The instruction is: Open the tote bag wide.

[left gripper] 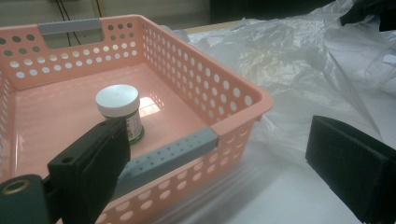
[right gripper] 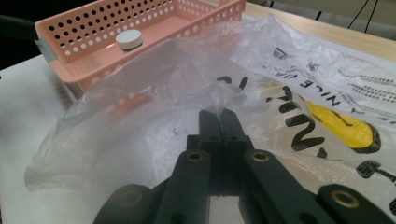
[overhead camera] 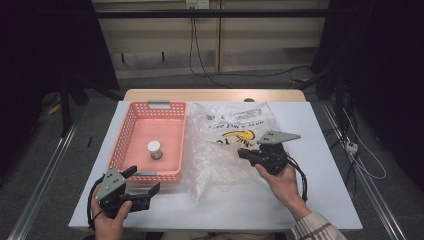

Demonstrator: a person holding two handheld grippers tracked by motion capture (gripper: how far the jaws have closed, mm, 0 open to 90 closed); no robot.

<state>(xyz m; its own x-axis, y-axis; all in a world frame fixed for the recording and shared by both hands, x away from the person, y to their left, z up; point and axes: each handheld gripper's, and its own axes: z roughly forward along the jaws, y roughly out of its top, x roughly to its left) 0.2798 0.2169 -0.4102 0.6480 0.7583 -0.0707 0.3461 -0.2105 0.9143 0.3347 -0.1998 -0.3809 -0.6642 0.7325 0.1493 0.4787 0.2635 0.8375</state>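
A clear plastic bag (overhead camera: 225,145) with black print and a yellow mark lies crumpled on the white table beside a pink perforated basket (overhead camera: 131,120). My right gripper (right gripper: 219,114) is shut on a pinch of the bag's film (right gripper: 224,91) and holds it a little above the table; from above, this right gripper (overhead camera: 242,153) sits on the bag's right half. Inside the basket stands a small white-capped jar (overhead camera: 154,149). My left gripper (overhead camera: 145,181) is open at the basket's near right corner, its pads (left gripper: 100,158) apart with nothing between them, the jar (left gripper: 119,112) just beyond.
The basket (left gripper: 243,100) has grey handle strips at its near and far ends. White table (overhead camera: 320,165) runs to the right of the bag, and a wooden edge shows at the back. Cables hang behind the table and along the floor at the right.
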